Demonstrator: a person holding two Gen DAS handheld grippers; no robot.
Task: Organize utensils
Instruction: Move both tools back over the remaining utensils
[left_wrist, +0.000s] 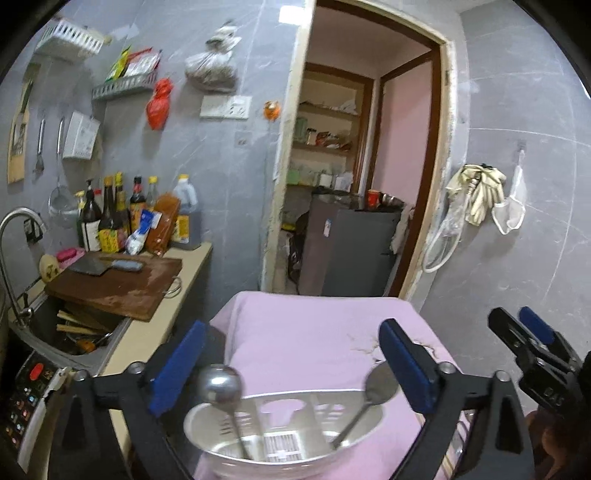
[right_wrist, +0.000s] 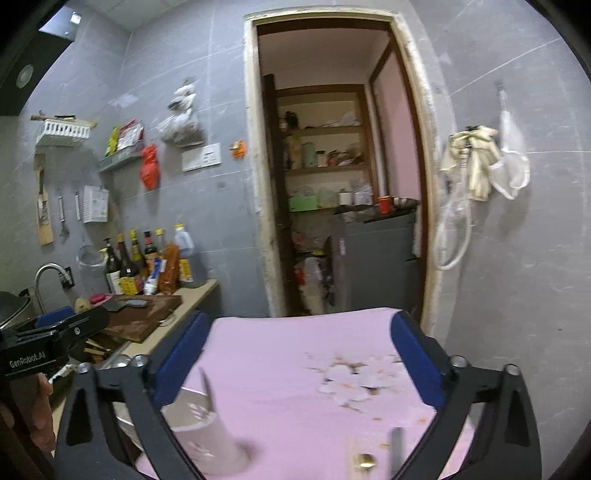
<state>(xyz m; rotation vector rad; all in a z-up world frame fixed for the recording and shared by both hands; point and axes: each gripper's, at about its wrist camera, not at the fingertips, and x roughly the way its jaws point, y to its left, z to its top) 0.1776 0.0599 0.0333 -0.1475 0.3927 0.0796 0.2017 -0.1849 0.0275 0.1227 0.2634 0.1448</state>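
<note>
left gripper (left_wrist: 291, 360): we see both blue-padded fingers spread wide, nothing between the pads; released.
right gripper (right_wrist: 299, 354): same, blue pads wide apart over the cloth, gripping nothing. In the left view it shows only as a black-and-blue tip at 3 o'clock, partly cut by the frame edge.
white slotted plastic utensil holder (left_wrist: 280, 435): at 6 o'clock in the left view, below the left gripper's fingers, standing on the pink cloth-covered table (left_wrist: 314, 332). Its base runs off the bottom edge.
steel ladle with round bowl (left_wrist: 219, 382): stands in the holder's 9 o'clock side, bowl up; lower handle hidden inside the holder.
steel spoon (left_wrist: 380, 384): leans out of the holder toward 2 o'clock; its bowl is partly behind the left gripper's right finger.
holder, right view: blurred white shape at 7 o'clock, half hidden by the gripper frame; one grey handle pokes out, and we can't tell which utensil it is.
loose items (right_wrist: 395, 448): at 5 o'clock on the cloth, a grey handle and a brass-coloured piece, cut off by the frame and blurred; we can't identify them.
wooden cutting board with a cleaver (left_wrist: 118, 284): at 9 o'clock on the counter, overhanging the steel sink (left_wrist: 77, 332).
sink contents: dark, only chopstick-like sticks are readable.
</note>
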